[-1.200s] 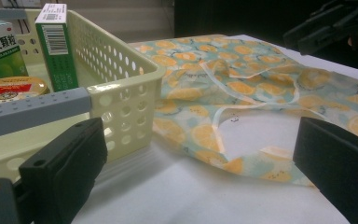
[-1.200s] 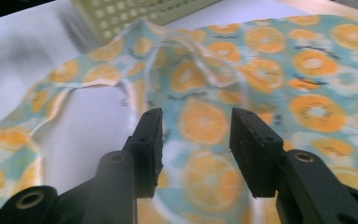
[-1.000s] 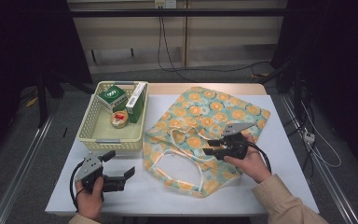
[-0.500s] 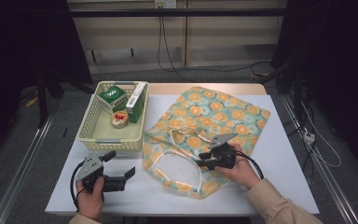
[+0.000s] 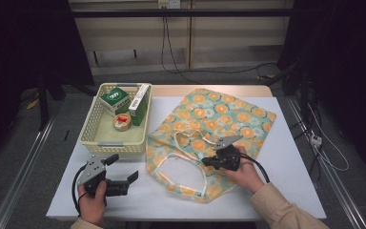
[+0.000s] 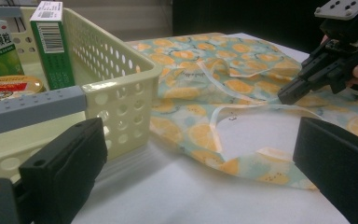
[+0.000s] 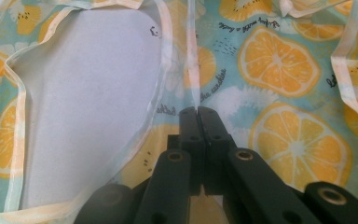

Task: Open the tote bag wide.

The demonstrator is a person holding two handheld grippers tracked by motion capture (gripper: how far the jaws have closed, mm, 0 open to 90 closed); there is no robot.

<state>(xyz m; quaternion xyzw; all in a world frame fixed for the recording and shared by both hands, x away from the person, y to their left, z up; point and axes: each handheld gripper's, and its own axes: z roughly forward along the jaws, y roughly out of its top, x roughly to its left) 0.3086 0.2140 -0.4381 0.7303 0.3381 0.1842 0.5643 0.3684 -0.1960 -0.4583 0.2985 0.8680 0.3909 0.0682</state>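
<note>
Bag strap [image 7: 194, 70] pinched in right tool [image 7: 198, 111], just closed; left tool [image 5: 124, 175] open nr basket [image 5: 88, 138].

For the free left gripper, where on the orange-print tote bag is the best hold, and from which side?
Probably the near handle loop of the tote bag: it lies spread on the table at the mouth end, facing the open left gripper. Come in low from the basket side. The right gripper pinches a strap already.
</note>
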